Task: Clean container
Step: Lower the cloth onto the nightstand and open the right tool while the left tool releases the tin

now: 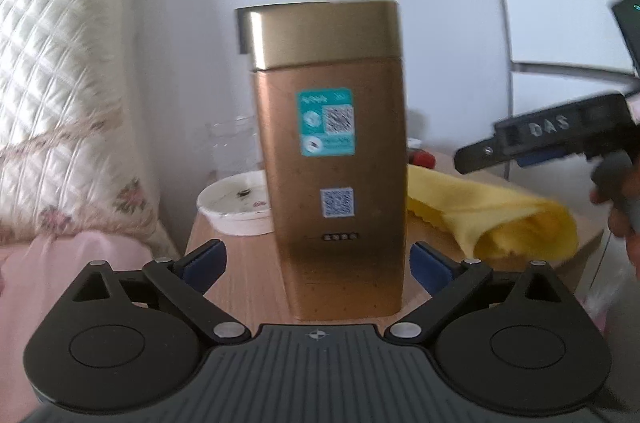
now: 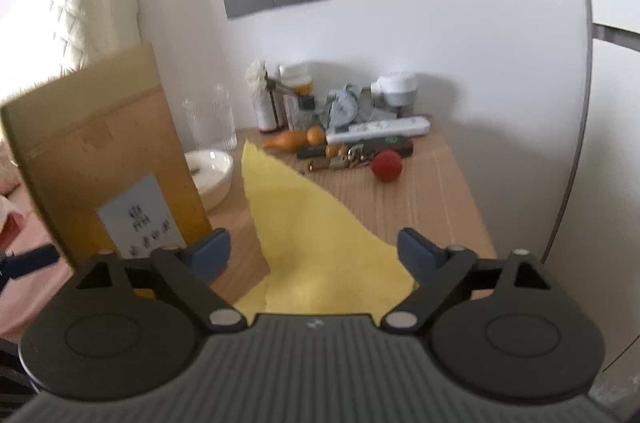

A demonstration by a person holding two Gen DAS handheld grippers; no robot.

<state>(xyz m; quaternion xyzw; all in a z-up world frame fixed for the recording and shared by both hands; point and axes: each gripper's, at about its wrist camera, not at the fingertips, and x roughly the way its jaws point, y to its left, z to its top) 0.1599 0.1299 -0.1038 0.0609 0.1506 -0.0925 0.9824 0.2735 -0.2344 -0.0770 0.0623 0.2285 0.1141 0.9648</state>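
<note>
Both wide open: left gripper (image 1: 316, 263) straddling the upright gold container (image 1: 328, 159) on the bedside table (image 2: 440, 199), right gripper (image 2: 314, 255) over the yellow cloth (image 2: 316, 235). Tall and narrow, so likely to tip toward the white dish (image 1: 236, 203) if nudged off-centre.

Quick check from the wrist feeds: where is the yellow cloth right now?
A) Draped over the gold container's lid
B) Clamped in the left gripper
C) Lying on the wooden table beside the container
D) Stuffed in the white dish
C: the yellow cloth lies on the wooden table to the right of the gold container, in front of the open right gripper; the left gripper is open around the container's base.
</note>
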